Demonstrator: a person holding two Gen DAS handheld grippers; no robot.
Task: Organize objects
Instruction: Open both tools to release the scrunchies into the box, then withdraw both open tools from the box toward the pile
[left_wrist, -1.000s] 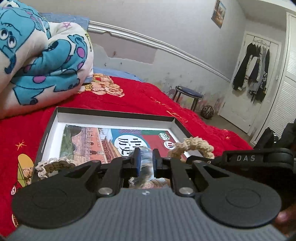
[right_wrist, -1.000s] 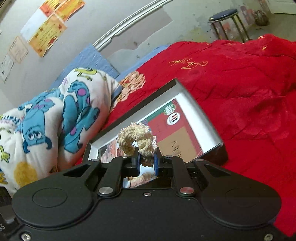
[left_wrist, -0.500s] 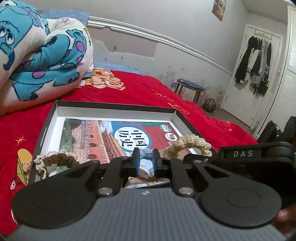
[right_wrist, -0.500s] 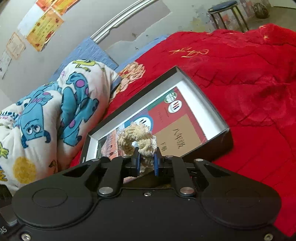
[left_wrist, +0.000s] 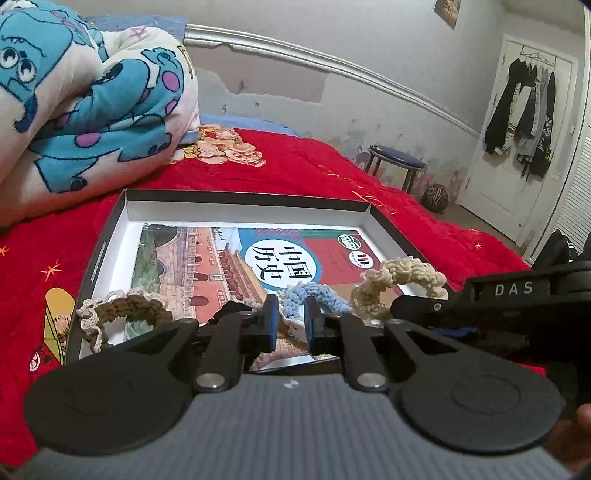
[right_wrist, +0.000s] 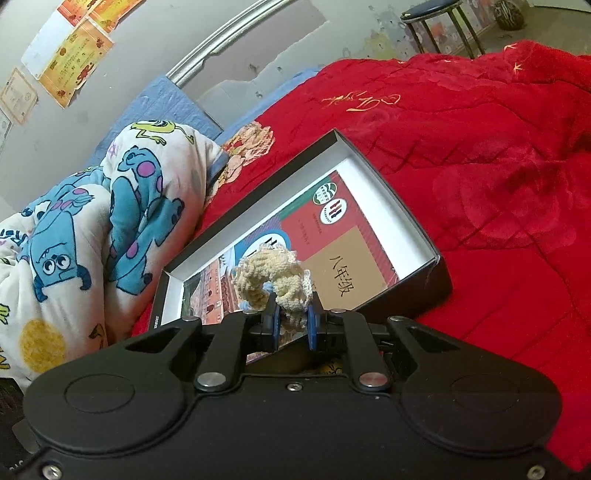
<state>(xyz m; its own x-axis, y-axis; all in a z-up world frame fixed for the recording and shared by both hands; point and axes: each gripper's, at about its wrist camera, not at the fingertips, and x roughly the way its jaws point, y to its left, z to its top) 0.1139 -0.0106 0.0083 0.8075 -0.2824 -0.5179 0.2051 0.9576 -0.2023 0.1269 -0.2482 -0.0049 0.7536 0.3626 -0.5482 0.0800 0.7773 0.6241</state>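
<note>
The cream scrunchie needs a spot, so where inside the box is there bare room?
Free: the far half of the box, over the book cover toward the far wall, and the tan patch of cover by the right wall. Crowded: the near edge, where the brown scrunchie, the blue scrunchie and the cream scrunchie sit.

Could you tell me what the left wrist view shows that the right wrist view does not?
Only the left wrist view shows the brown scrunchie lying in the box's near left corner, the door hung with clothes, and the left gripper, whose jaws have just been opening, with the blue scrunchie between them. Only the right wrist view shows the certificates on the wall. Both show the box, the book inside it, the cartoon blanket, and the cream scrunchie clamped in the right gripper.
</note>
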